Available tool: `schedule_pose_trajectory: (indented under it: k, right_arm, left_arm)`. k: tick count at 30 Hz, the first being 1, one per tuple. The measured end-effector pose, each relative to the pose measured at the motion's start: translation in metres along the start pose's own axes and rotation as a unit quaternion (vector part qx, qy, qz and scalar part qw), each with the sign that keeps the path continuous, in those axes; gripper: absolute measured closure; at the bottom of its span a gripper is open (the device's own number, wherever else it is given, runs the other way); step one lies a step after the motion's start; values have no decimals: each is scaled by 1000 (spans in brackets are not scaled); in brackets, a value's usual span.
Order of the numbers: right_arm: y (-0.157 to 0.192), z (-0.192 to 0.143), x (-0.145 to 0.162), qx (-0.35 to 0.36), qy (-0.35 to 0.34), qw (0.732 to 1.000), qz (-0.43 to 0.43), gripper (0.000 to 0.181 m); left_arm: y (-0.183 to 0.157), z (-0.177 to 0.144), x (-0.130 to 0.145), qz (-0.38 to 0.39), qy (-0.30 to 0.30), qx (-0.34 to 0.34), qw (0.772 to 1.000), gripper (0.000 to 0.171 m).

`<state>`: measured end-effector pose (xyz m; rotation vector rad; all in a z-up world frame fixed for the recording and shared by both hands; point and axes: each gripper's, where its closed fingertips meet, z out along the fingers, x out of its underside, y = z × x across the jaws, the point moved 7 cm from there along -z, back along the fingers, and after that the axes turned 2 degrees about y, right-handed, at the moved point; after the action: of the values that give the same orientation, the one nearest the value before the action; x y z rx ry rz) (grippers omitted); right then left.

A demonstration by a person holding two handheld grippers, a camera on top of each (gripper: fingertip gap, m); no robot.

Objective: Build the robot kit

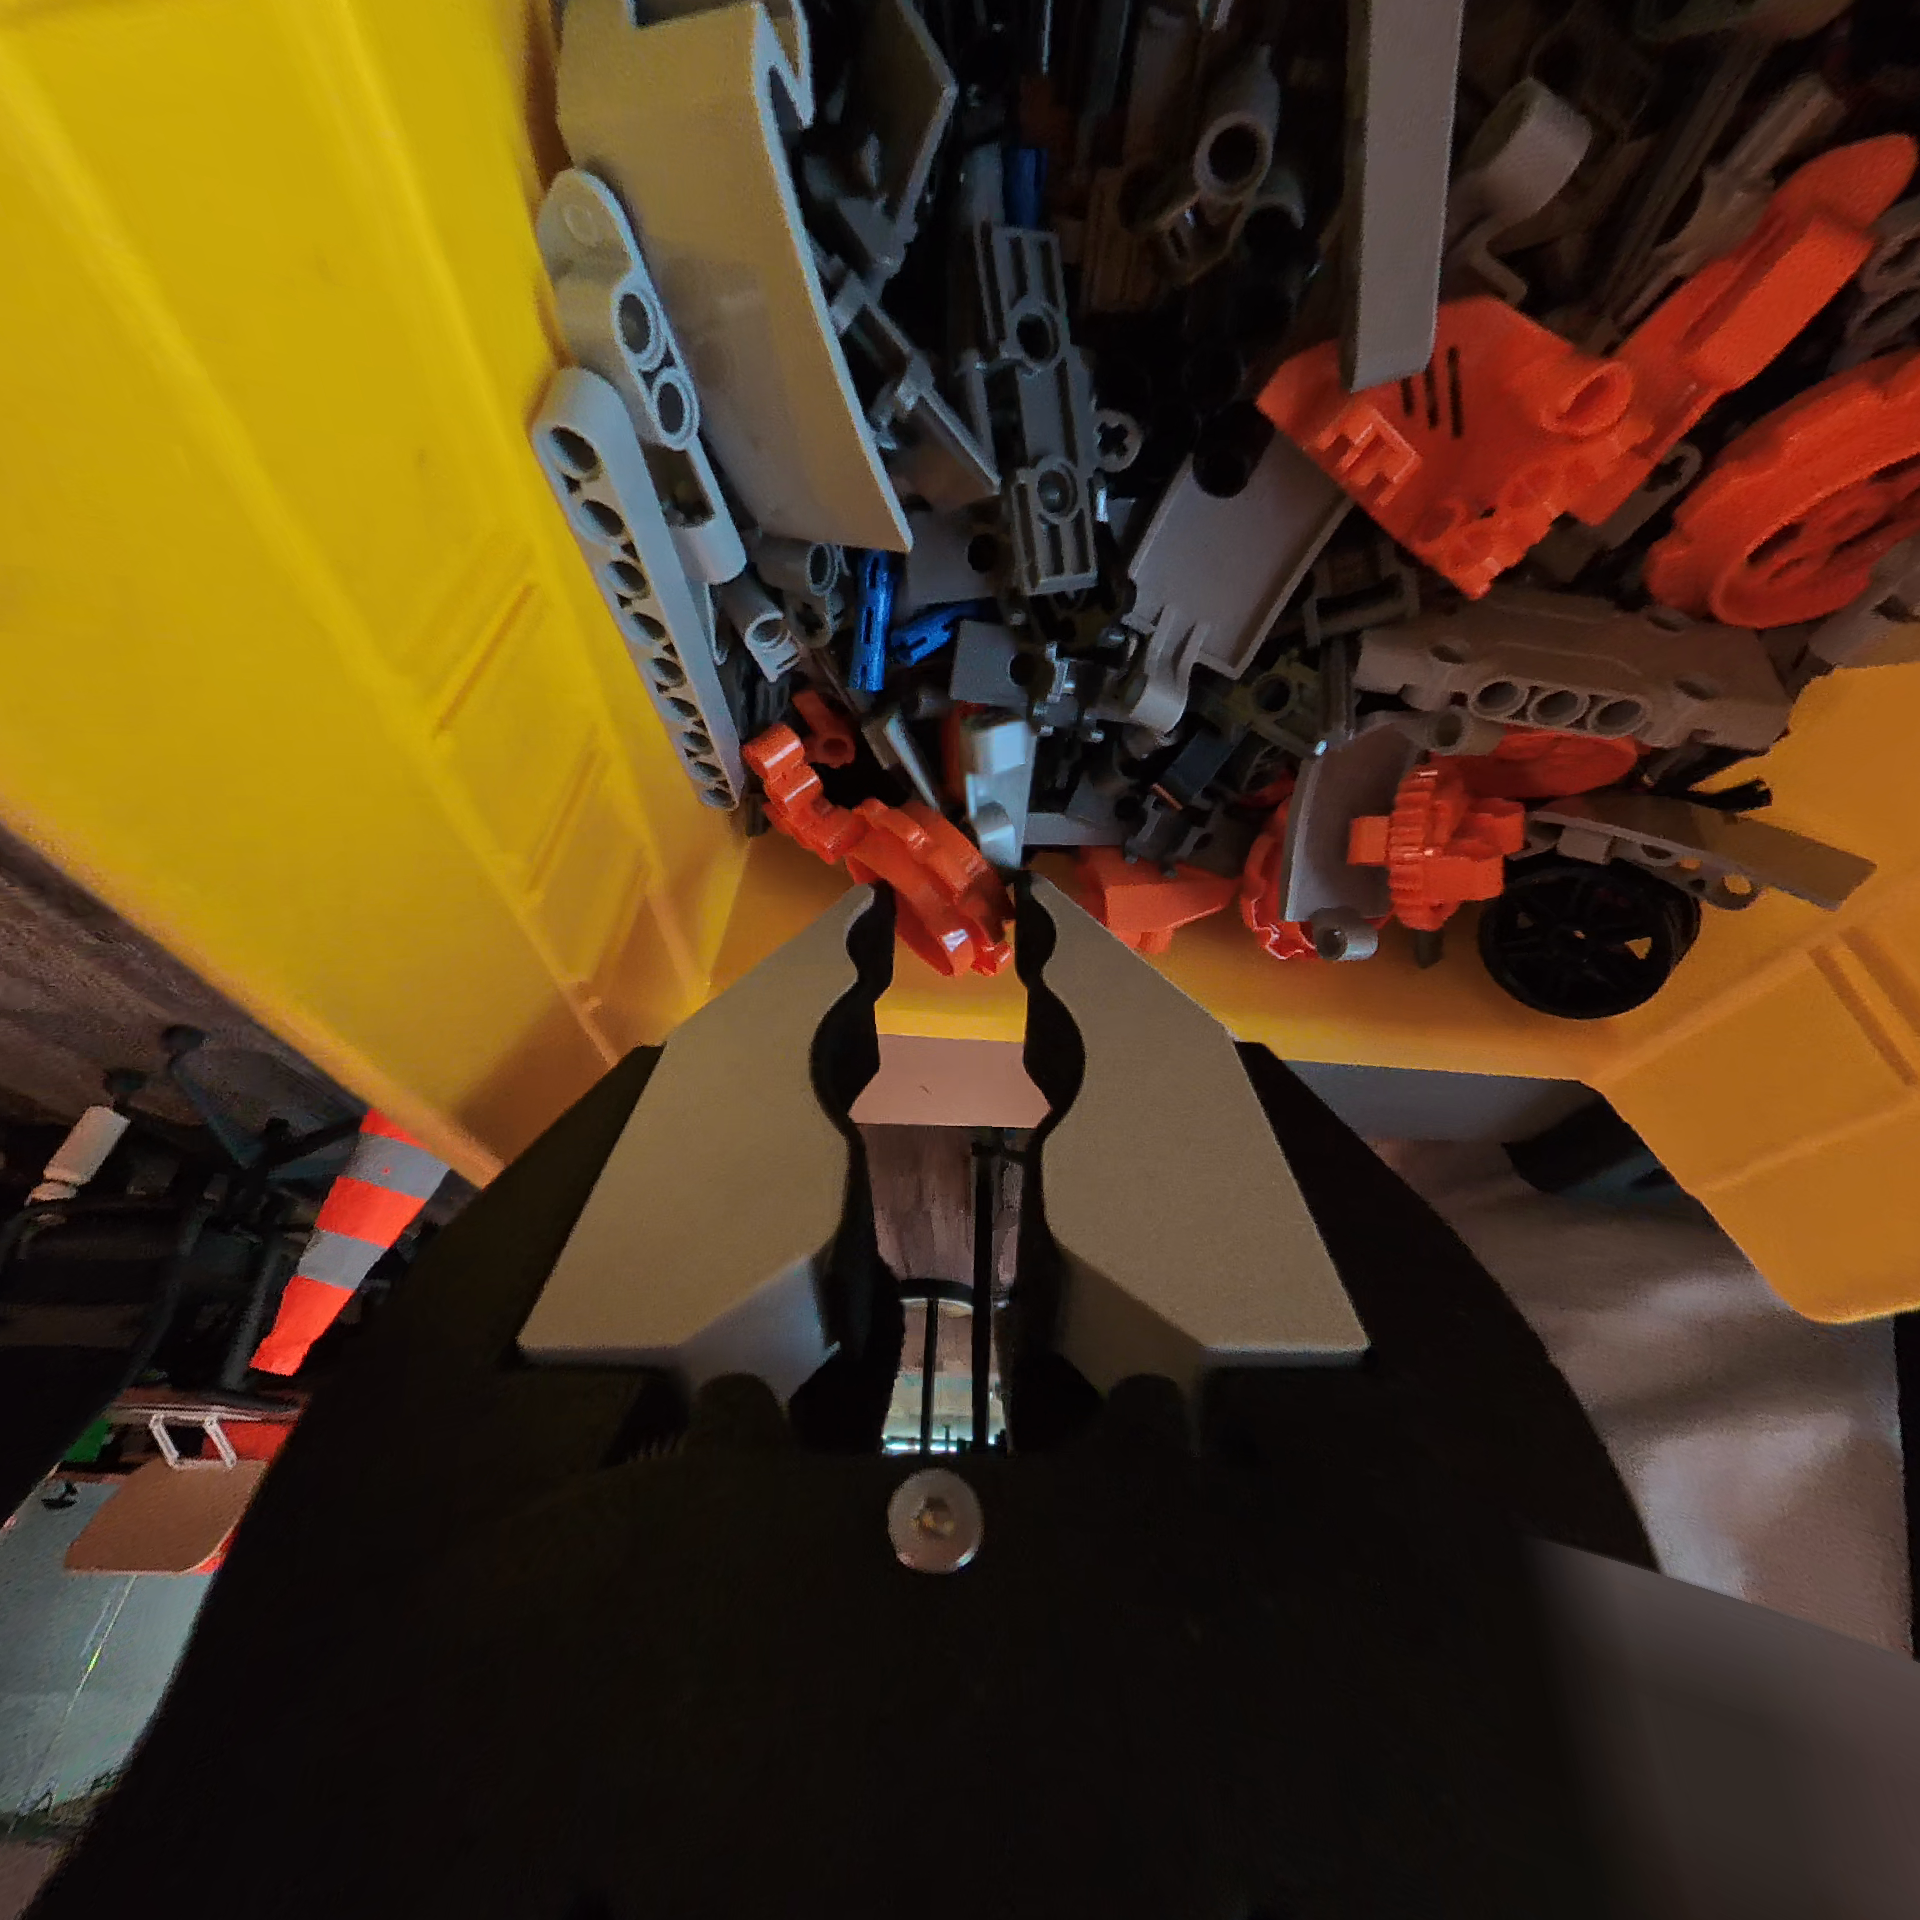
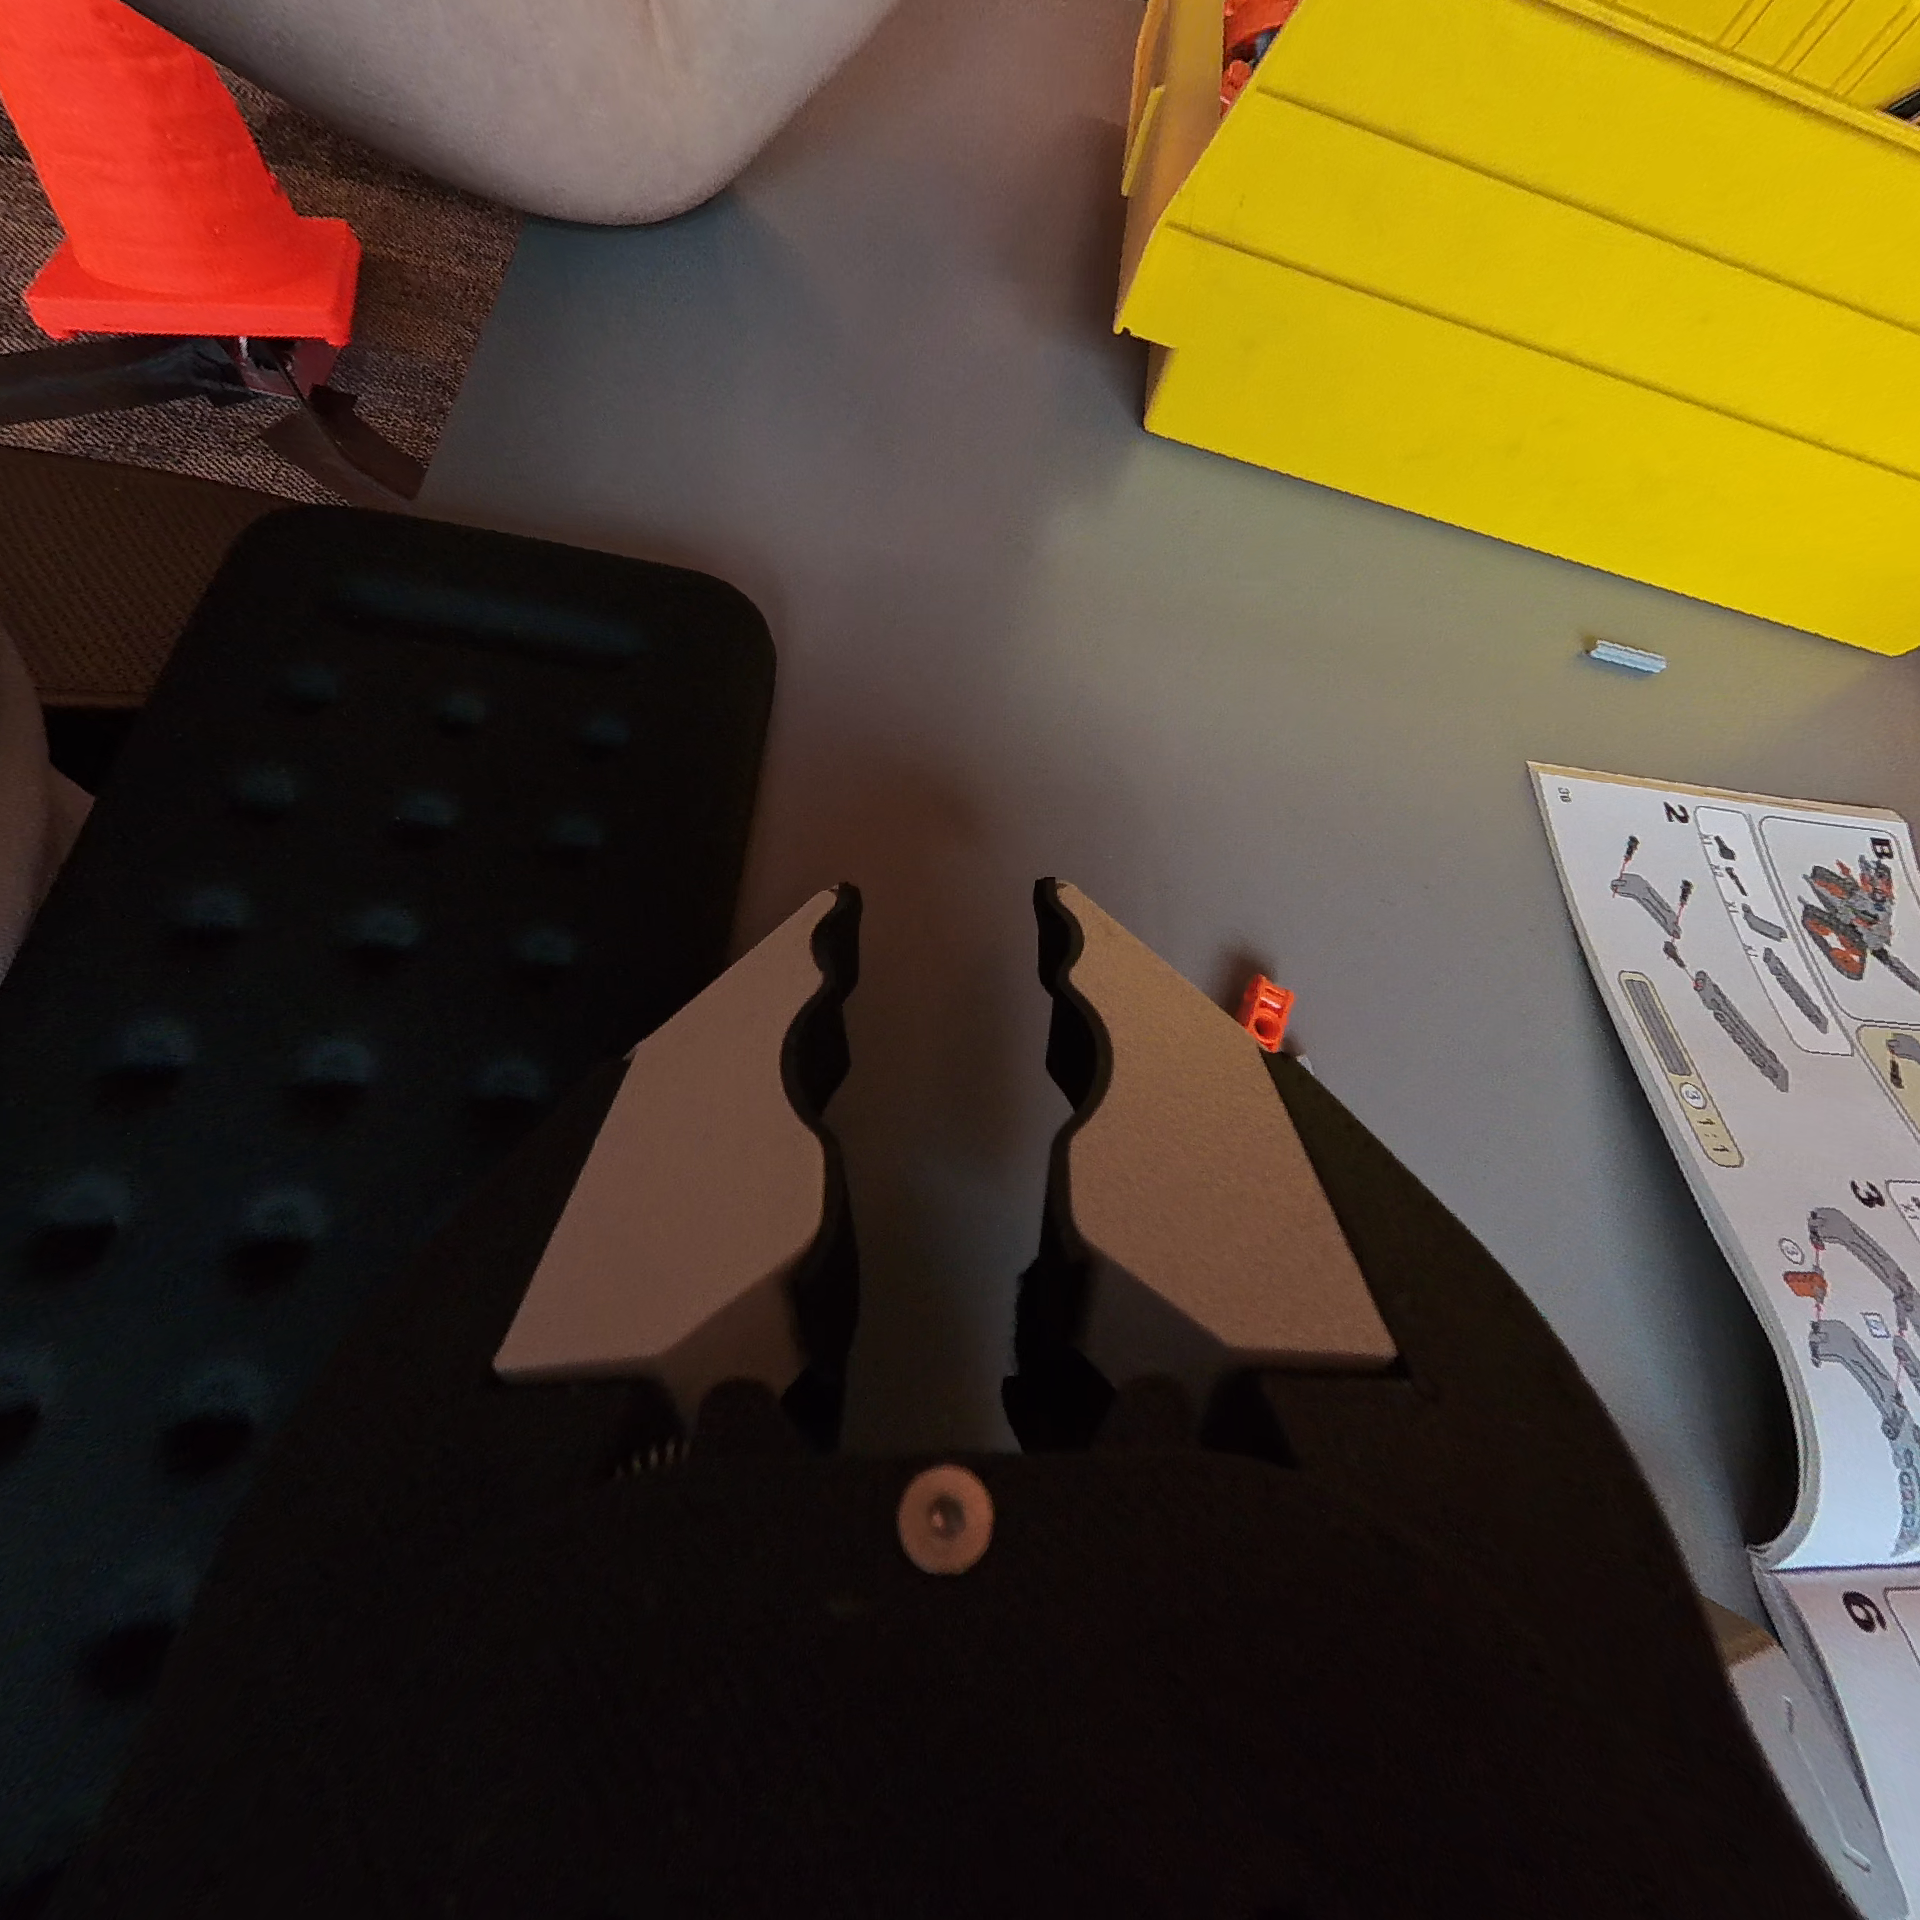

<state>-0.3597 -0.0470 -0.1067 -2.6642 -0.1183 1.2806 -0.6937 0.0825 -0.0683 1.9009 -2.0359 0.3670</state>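
Here the left gripper [image 1: 951, 899] reached into a yellow bin [image 1: 312, 520], its fingers closed on an orange toothed piece [image 1: 914, 868] at the near edge of a heap of grey, black and orange building parts [image 1: 1143, 468]. A black wheel [image 1: 1584, 940] lay to the right of it. The right gripper [image 2: 945, 899] hung released over a grey surface [image 2: 935, 468], holding nothing; a small orange connector [image 2: 1268, 1008] lay just beside its right finger, an instruction booklet [image 2: 1766, 1091] farther right.

The left gripper [image 1: 951, 894] has its jaws nearly closed, maybe pinching something; the right gripper [image 2: 945, 899] hangs with jaws apart.
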Motion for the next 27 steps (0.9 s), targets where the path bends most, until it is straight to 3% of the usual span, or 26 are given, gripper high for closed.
schedule_pose_trajectory:
  k: [9,16,20,23,27]
  right_arm:
    - [1,1,1,-2,3,1000,-1,147]
    - [1,2,2,-6,6,1000,-3,147]
    - [1,2,2,-6,6,1000,-2,147]
    - [2,3,2,-7,8,1000,-3,147]
    - [2,3,2,-8,10,1000,-5,147]
  left_arm:
    - [7,-18,9,10,-59,-26,998,154]
    - [0,-43,19,21,-140,-48,989,155]
    - [-18,-73,18,59,-245,-54,966,158]
    - [-43,-94,2,123,-318,-10,940,158]
    - [-68,-92,-26,206,-320,32,924,158]
